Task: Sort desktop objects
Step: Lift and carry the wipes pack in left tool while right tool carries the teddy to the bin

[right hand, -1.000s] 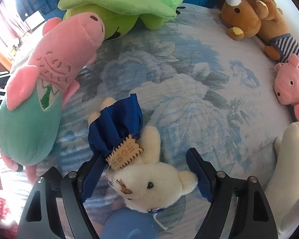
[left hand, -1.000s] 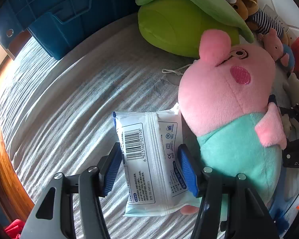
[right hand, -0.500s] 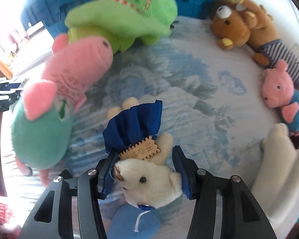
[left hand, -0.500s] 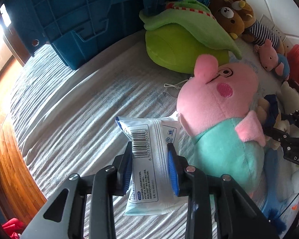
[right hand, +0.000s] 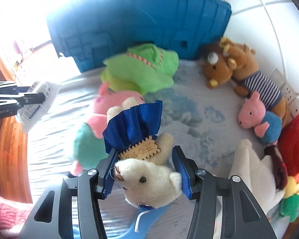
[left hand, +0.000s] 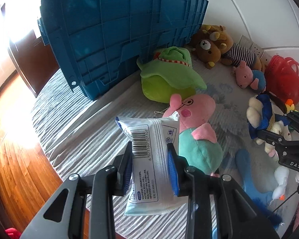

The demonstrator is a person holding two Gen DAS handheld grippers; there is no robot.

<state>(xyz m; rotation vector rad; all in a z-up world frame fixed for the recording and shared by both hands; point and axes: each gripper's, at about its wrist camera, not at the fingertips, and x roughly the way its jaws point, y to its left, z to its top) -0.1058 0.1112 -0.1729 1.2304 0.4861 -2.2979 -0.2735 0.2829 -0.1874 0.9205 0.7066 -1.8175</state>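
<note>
My left gripper (left hand: 150, 169) is shut on a white wet-wipes pack (left hand: 149, 159) with a barcode and holds it up off the striped cloth. My right gripper (right hand: 146, 171) is shut on a cream teddy bear (right hand: 149, 179) in a blue skirt with a wooden tag, lifted above the bed. The bear (left hand: 263, 117) and the right gripper show at the right of the left wrist view. The wipes pack (right hand: 39, 99) and the left gripper show at the left of the right wrist view.
A big blue crate (left hand: 117, 31) stands at the back. A green plush (left hand: 169, 79), a large pink pig plush (left hand: 195, 131), brown bears (left hand: 215, 47), a small pig (left hand: 249, 77) and a red basket (left hand: 285, 77) lie around. A wooden floor (left hand: 16, 159) is at the left.
Both grippers closed on their objects and rose: the wipes pack and the teddy bear now hang above the cloth, and the blue crate has come into fuller view.
</note>
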